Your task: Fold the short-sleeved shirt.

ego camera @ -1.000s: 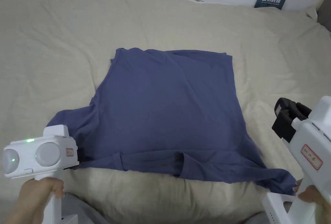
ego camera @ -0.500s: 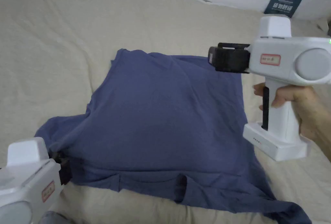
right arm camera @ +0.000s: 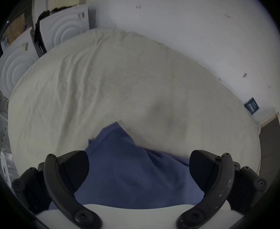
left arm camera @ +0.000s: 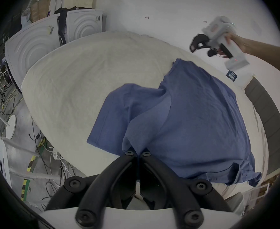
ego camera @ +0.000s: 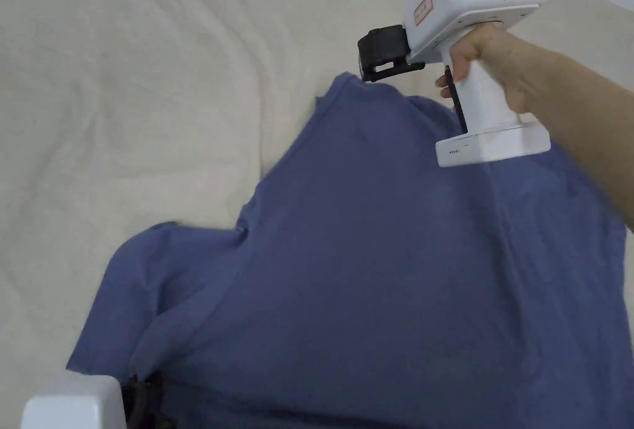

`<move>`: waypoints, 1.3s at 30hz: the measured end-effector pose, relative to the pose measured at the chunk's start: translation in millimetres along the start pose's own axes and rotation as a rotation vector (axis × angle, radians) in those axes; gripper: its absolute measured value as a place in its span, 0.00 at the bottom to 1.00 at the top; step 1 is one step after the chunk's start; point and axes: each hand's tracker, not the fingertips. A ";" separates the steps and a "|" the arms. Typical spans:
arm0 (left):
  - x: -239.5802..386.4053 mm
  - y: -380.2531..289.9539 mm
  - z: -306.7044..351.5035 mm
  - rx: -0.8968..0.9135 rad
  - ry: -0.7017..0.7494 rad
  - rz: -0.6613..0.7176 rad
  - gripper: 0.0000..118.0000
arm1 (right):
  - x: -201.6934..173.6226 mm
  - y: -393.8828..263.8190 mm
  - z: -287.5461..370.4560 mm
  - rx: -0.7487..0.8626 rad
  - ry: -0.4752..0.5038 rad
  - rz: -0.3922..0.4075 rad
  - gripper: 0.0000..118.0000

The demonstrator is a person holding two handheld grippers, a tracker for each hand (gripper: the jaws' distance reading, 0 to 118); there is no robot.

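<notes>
Bed (ego camera: 124,46) | shirt (ego camera: 384,275) spread flat | left gripper (left arm camera: 137,155) clamped on near left edge | right gripper (ego camera: 371,68) spread wide, just above far left corner, nearer it

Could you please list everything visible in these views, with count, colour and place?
Short-sleeved shirt: one, blue, spread on the bed cover, near shoulder edge pinched by the left gripper.
Bed cover: one, beige, wrinkled, under the shirt.
Sign: one, dark blue, against the wall behind the bed.
Washing machines: at least two, white, beyond the bed's far end.
Cables: several, white and black, on the floor beside the bed.
Left gripper: one, white body, black jaws, closed on the shirt.
Right gripper: one, white body, black jaws, open above the shirt's far corner.
Hand: one, holding the right gripper.
</notes>
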 end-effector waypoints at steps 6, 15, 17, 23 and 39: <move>0.6 -9.7 -13.2 -0.073 0.006 -0.004 0.02 | -32.8 15.9 -56.0 -0.057 0.006 -0.037 0.92; -4.4 -14.5 -20.2 -0.079 0.000 0.019 0.02 | -36.8 -0.4 -38.7 -0.047 0.025 -0.137 0.05; -3.7 -14.2 -17.3 -0.066 0.003 0.024 0.02 | -31.1 -4.7 -8.2 0.004 0.031 -0.160 0.05; -1.8 -2.7 -3.5 0.032 -0.026 0.071 0.02 | 9.5 -44.3 136.1 0.170 0.042 -0.173 0.05; 34.2 162.5 147.6 0.560 -0.293 0.091 0.02 | 119.4 -300.9 525.2 0.641 -0.108 -0.535 0.05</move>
